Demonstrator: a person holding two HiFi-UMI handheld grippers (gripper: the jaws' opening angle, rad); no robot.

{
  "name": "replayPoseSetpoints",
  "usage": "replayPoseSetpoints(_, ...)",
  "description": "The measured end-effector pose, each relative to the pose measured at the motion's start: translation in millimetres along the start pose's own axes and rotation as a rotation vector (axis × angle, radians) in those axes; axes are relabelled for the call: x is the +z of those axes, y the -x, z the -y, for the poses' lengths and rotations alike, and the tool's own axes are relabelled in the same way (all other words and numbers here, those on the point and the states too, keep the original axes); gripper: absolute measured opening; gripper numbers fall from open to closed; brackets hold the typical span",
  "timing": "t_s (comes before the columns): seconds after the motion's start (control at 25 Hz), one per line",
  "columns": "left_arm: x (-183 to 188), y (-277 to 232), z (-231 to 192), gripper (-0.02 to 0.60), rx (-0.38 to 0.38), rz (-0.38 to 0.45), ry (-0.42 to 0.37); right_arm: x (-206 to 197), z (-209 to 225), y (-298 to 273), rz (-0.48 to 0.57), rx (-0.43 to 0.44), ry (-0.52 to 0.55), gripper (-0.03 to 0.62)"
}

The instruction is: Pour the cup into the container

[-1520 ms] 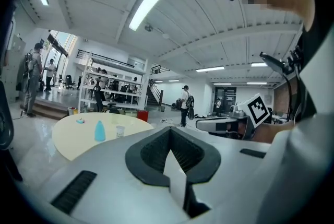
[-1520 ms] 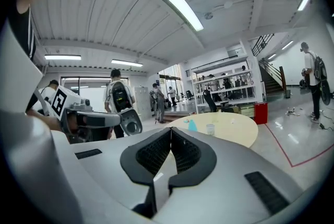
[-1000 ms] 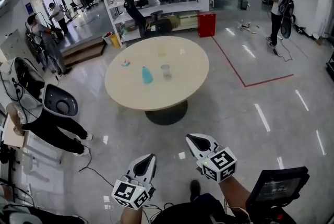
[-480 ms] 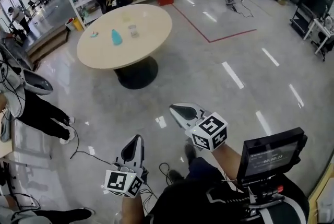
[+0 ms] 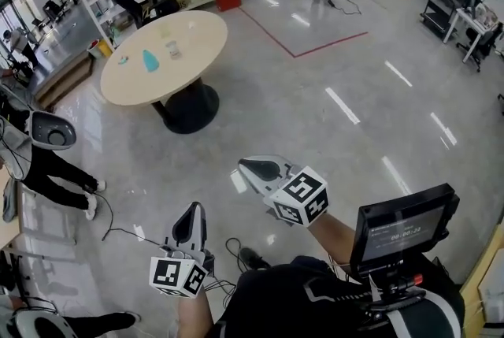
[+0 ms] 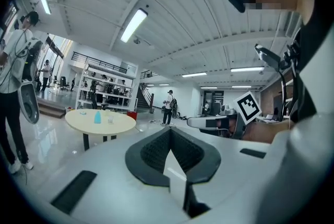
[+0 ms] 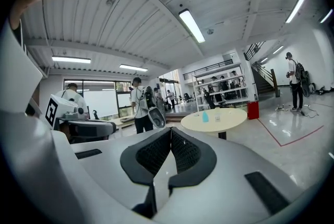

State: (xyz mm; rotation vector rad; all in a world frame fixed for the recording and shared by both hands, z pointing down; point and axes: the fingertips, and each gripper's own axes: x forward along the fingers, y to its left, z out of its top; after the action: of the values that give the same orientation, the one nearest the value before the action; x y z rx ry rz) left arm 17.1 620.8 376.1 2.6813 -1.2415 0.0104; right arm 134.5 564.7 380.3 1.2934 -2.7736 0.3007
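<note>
Since a second ago the round table (image 5: 185,41) has drifted toward the upper left of the head view and looks smaller, while the right gripper (image 5: 246,165) sits higher in the frame. The left gripper (image 5: 194,207) and the right gripper both have their jaws pressed together on nothing. The clear cup (image 5: 172,50) stands just beside the blue container (image 5: 150,60) on that table, far ahead and to the left of both grippers.
</note>
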Motion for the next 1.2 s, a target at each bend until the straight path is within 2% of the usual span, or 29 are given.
replayPoseSetpoints(0.28,-32,9,96,0.0,0.019,-0.035,0.029,-26,6,95,-0.018,0.014,-0.011,0.007)
replayPoseSetpoints(0.48,-33,21,122,0.0,0.035,-0.042,0.023,-28,-3,124,-0.015,0.024,-0.015,0.007)
replayPoseSetpoints(0.64,-28,35,131,0.0,0.026,-0.039,0.011,-27,-16,133,-0.007,0.022,-0.013,0.008)
replayPoseSetpoints(0.76,-31,60,128,0.0,0.009,-0.034,0.011,-29,-42,136,-0.002,0.01,-0.001,0.008)
replayPoseSetpoints(0.88,-37,92,122,0.0,-0.01,-0.027,0.015,-36,-71,137,-0.003,-0.02,0.009,0.008)
replayPoseSetpoints(1.08,-40,118,113,0.0,-0.027,-0.037,0.018,-38,-87,142,-0.004,-0.064,-0.002,0.008)
replayPoseSetpoints(1.2,-49,155,102,0.0,-0.057,-0.035,0.015,-43,-121,148,0.008,-0.109,-0.004,0.008)
